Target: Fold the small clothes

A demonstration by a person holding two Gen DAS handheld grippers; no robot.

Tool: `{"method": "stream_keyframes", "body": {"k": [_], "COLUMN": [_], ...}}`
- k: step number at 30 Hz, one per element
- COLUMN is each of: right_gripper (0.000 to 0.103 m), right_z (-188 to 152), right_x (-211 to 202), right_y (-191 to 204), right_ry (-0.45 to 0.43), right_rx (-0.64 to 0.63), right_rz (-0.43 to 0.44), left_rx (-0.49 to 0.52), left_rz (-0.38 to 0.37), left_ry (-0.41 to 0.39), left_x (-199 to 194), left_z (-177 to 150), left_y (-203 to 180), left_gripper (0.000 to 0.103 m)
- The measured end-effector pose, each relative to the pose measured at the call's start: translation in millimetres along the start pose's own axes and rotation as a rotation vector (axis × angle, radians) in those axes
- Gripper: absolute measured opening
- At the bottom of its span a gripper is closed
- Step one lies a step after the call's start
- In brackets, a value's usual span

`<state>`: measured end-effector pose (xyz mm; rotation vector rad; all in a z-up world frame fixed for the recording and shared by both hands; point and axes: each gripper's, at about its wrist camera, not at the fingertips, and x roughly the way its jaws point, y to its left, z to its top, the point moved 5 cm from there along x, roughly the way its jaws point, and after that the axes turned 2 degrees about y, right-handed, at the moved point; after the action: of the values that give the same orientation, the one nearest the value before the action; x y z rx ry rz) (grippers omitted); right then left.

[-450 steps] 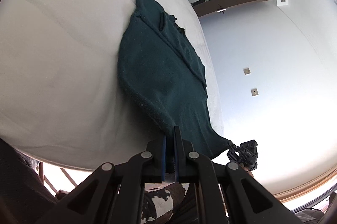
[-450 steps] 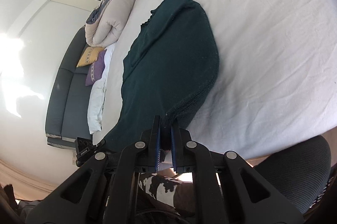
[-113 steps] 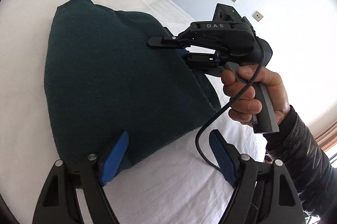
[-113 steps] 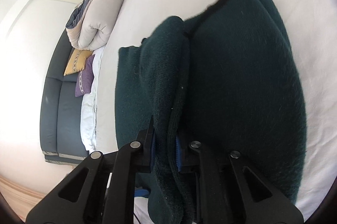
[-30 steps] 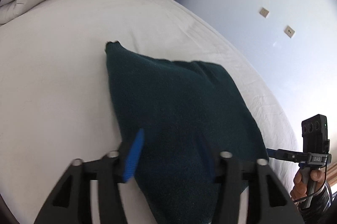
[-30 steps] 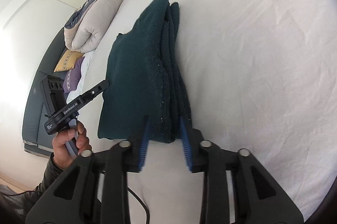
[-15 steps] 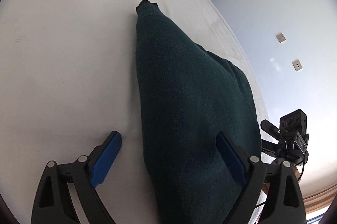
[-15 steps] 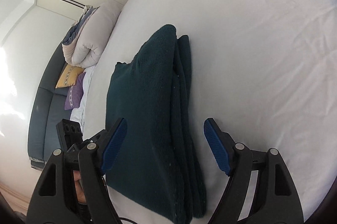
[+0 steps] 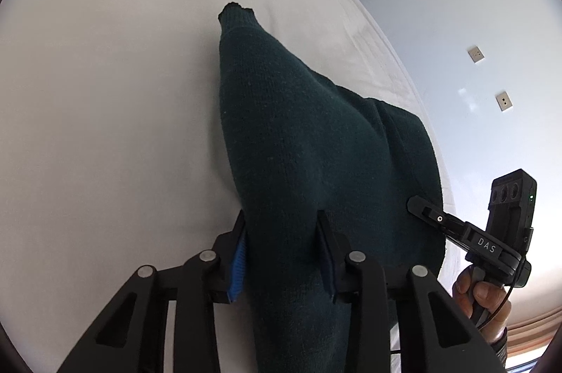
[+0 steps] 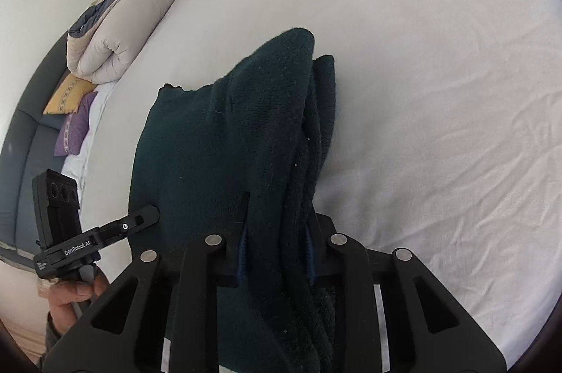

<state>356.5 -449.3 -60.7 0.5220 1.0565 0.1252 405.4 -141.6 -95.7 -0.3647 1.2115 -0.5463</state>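
Grippers left (image 9: 281, 253), right (image 10: 275, 250) just clamped on sweater (image 9: 298, 144) near edge; bed (image 10: 439, 92) bare around.

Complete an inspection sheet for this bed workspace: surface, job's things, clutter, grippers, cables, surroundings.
Surface: white bed sheet, lightly creased.
Job's things: folded dark green knitted garment, layered edges on one side.
Clutter: nothing seen on the sheet.
Grippers: left gripper and right gripper, jaws just closed, each pinching a near corner of the garment.
Cables: thin black cable at the right hand.
Surroundings: rolled cream duvet, yellow and purple cushions, grey sofa, wall sockets.
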Motion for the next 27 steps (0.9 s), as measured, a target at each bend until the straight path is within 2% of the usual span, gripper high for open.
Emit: {"method": "stream_keyframes", "body": {"k": [5, 11, 16, 21, 22, 27], "right_gripper": [0.022, 0.022, 0.022, 0.022, 0.022, 0.022], "right_z": [-24, -74, -104, -127, -122, -131], "right_x": [-32, -42, -29, 5, 18, 69], "right_y": [64, 142, 198, 247, 253, 256], "right_ry": [-0.041, -0.036, -0.013, 0.023, 0.033, 0.064], "right_rx": [-0.117, -0.171, -0.181, -0.199, -0.193, -0.171], "right_rz": [-0.028, 0.064, 0.137, 0.162, 0.167, 0.166], "left_rx": [0.039, 0.044, -0.006, -0.042, -0.041, -0.079], "left_rz": [0.037, 0.078, 0.111, 0.152, 0.158, 0.179], "left_ry": [-0.044, -0.113, -0.162, -0.18, -0.18, -0.132], "left_x": [-54, -131, -167, -179, -179, -146], "left_z": [-20, -52, -64, -64, -64, -70], "left_y": [7, 38, 80, 116, 122, 161], "left_gripper": [0.034, 0.034, 0.034, 0.034, 0.034, 0.034]}}
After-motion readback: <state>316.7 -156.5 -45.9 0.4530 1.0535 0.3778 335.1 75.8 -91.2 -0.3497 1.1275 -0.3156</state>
